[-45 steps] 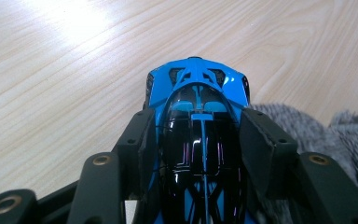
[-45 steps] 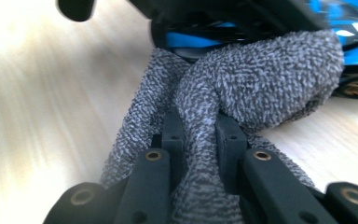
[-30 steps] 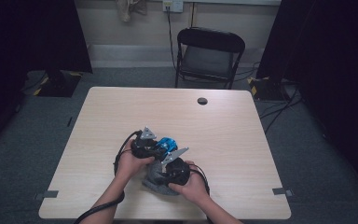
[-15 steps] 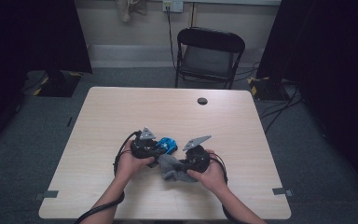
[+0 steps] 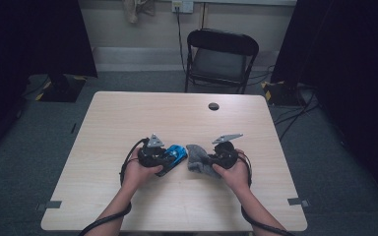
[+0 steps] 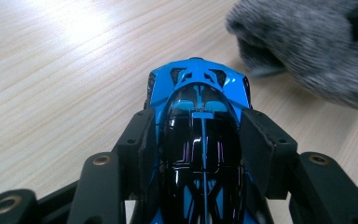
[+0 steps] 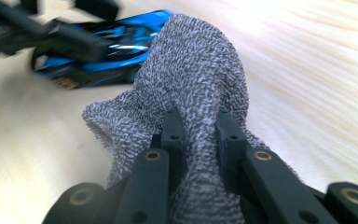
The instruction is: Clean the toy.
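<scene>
A blue and black toy car (image 6: 199,116) sits on the wooden table (image 5: 142,118), and my left gripper (image 6: 199,140) is shut on its sides. In the high view the toy car (image 5: 176,154) lies just left of the table's middle, with the left gripper (image 5: 163,156) behind it. My right gripper (image 7: 199,128) is shut on a bunched grey cloth (image 7: 196,79). The grey cloth (image 5: 198,158) hangs from the right gripper (image 5: 210,158) just right of the car, its far end touching or nearly touching the car's nose. In the left gripper view the cloth (image 6: 307,51) lies at the upper right.
A black cable grommet (image 5: 213,106) sits in the table near its far edge. A black folding chair (image 5: 220,59) stands behind the table. Cables trail from both grippers toward the table's front edge.
My right gripper has swung with the cloth from in front of the car, near the front edge, out to the car's right side. The left gripper and car stayed put.
</scene>
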Available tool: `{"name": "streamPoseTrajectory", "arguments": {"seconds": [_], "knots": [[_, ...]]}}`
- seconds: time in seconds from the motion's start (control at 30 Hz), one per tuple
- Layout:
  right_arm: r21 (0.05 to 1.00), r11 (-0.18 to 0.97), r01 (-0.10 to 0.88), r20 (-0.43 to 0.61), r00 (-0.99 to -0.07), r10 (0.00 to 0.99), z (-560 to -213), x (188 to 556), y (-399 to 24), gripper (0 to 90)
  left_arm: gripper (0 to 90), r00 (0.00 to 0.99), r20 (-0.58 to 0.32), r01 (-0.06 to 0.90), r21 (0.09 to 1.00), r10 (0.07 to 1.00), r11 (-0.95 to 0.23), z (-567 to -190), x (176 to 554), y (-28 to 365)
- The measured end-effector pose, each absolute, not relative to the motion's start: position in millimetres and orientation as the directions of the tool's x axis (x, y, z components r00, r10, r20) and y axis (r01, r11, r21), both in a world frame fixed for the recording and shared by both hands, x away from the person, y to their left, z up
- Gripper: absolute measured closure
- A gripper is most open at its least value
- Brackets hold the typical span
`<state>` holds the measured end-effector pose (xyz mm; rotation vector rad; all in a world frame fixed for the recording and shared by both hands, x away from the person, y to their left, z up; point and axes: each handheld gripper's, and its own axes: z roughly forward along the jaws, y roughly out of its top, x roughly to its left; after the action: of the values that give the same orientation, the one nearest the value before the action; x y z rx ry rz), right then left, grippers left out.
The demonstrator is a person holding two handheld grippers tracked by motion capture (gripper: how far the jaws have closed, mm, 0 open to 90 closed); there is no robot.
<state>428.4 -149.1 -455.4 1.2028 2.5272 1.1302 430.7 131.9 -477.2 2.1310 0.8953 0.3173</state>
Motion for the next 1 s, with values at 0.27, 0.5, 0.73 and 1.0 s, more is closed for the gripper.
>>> {"name": "streamPoseTrajectory", "arguments": {"seconds": [0.27, 0.5, 0.73, 1.0], "knots": [[0.667, 0.397, 0.631, 0.181, -0.653, 0.736, -472, 437, -130, 77.2, 47.4, 0.723, -0.058, 0.491, 0.744, 0.688, -0.453, -477, 431, 131], [0.65, 0.438, 0.621, 0.162, -0.677, 0.718, -481, 436, -118, 77.1, 47.4, 0.723, -0.045, 0.486, 0.743, 0.689, -0.461, -476, 431, 132], [0.649, 0.464, 0.603, 0.165, -0.707, 0.688, -481, 427, -109, 77.2, 47.4, 0.721, -0.062, 0.494, 0.744, 0.69, -0.449, -477, 430, 131], [0.653, 0.493, 0.575, 0.179, -0.75, 0.637, -481, 414, -94, 77.2, 47.4, 0.718, -0.063, 0.497, 0.743, 0.693, -0.448, -476, 430, 131]]}}
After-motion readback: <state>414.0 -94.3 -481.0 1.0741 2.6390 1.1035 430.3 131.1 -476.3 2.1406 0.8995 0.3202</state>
